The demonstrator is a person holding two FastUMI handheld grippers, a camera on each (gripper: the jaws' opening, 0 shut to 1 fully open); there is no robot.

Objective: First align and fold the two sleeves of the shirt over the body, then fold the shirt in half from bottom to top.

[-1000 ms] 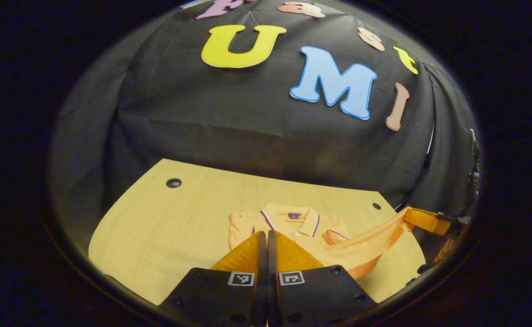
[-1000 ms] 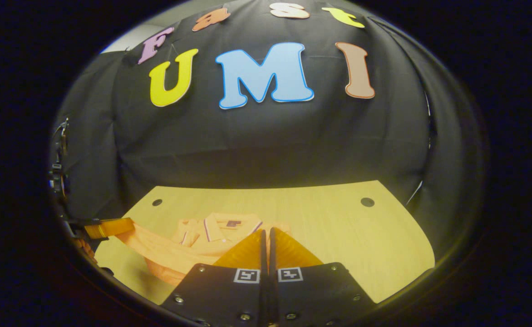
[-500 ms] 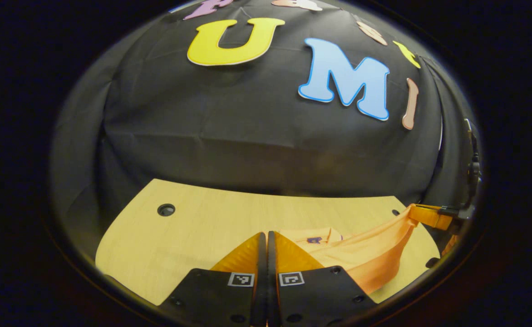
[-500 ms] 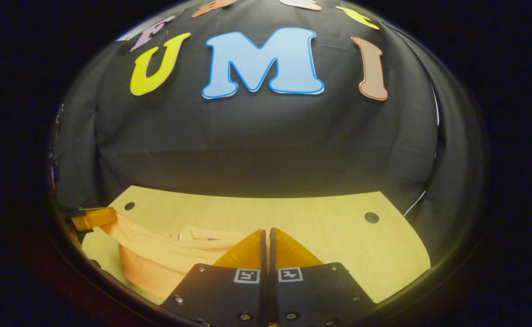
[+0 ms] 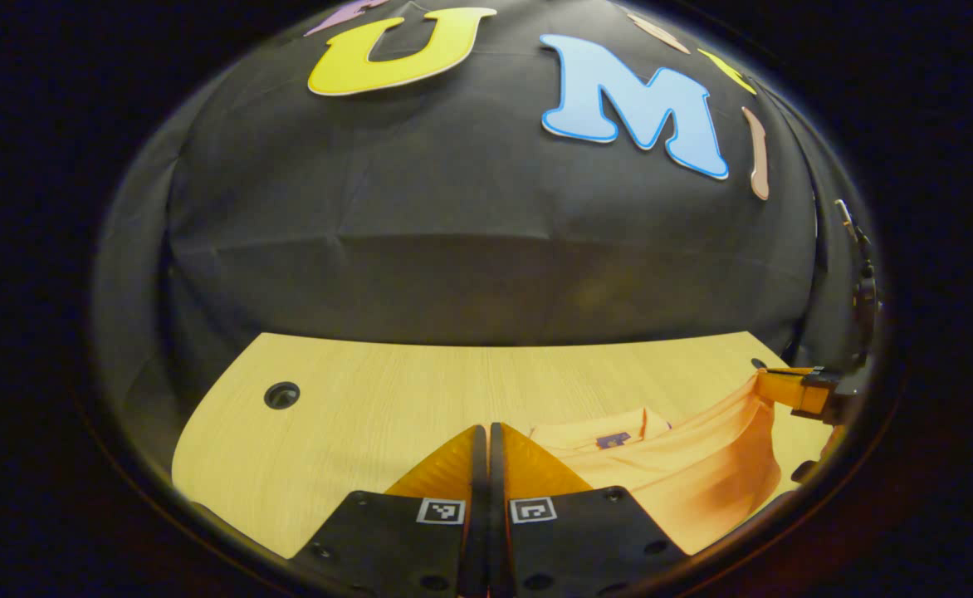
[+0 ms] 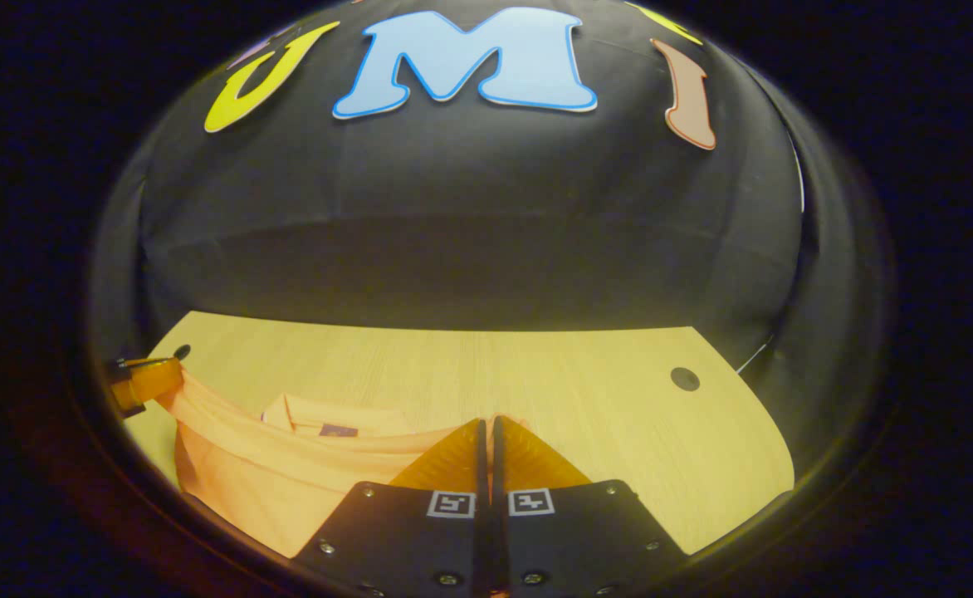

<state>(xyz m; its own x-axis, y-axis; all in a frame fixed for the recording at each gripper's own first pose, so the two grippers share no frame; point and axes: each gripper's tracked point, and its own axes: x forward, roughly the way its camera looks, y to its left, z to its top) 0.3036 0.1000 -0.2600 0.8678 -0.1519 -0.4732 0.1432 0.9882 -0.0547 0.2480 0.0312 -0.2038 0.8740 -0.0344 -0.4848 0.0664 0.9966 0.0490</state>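
Two handheld grippers lift the bottom edge of an orange shirt (image 5: 686, 477) above a pale wooden table (image 5: 387, 399) in a black-draped booth; the cloth hangs between them as a raised, sagging band, with the collar (image 5: 598, 432) and its small dark tag lying on the table just behind it. In the left gripper view, the left gripper (image 5: 488, 436) has its fingers pressed together with no gap, the hem running off from them to the right; the fabric itself cannot be seen between the tips. At the far right of that view the right gripper (image 5: 785, 389) is clamped on the other end of the hem. In the right gripper view, the right gripper (image 6: 488, 430) likewise shows fingers together, the shirt (image 6: 262, 486) stretching away to the left, where the left gripper (image 6: 150, 380) pinches its corner near the table edge; the collar (image 6: 320, 413) peeks above the lifted fold; round holes mark the table (image 6: 603, 407) corners.
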